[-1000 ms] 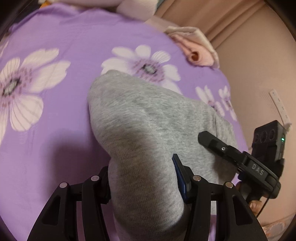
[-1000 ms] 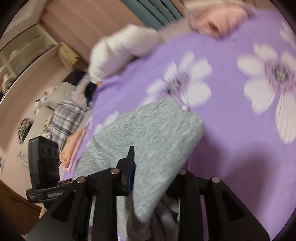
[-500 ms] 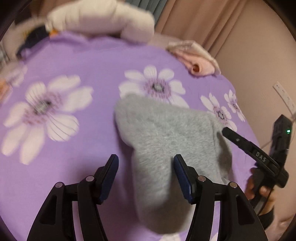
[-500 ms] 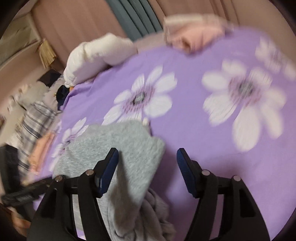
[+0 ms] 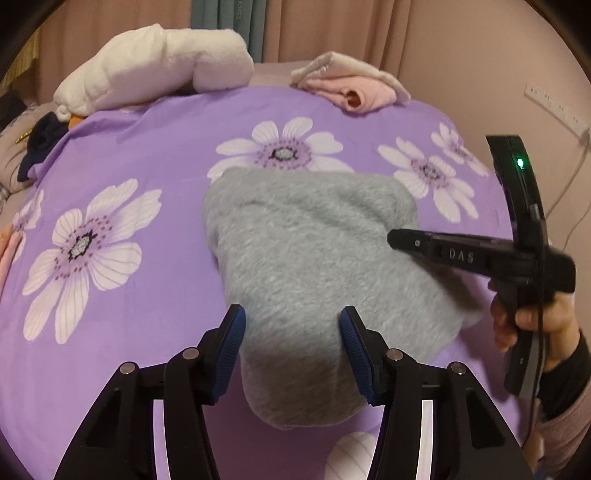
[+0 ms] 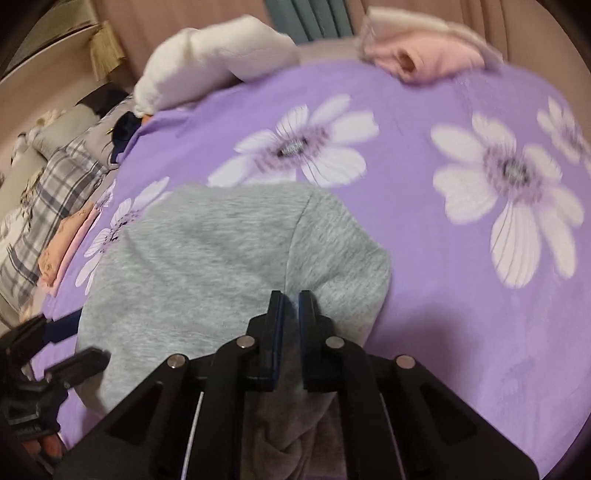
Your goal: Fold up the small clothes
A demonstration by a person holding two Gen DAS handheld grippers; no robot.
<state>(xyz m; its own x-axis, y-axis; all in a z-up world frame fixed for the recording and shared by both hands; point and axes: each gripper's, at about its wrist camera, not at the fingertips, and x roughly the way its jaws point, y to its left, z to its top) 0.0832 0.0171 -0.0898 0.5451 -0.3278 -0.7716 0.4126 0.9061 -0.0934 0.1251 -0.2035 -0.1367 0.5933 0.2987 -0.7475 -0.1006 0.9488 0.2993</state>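
Overhead: purple floral bedspread (image 5: 155, 147), beige curtains (image 5: 369, 33) behind.

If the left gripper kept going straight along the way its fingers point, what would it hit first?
Most likely the grey garment lying on the purple flowered bedspread. The left gripper, its jaws closing, has the garment's near end showing between its fingers, so cloth comes first, though how far above it they hover is unclear.

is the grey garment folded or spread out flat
Folded: the grey garment lies as a compact doubled bundle on the purple bedspread.
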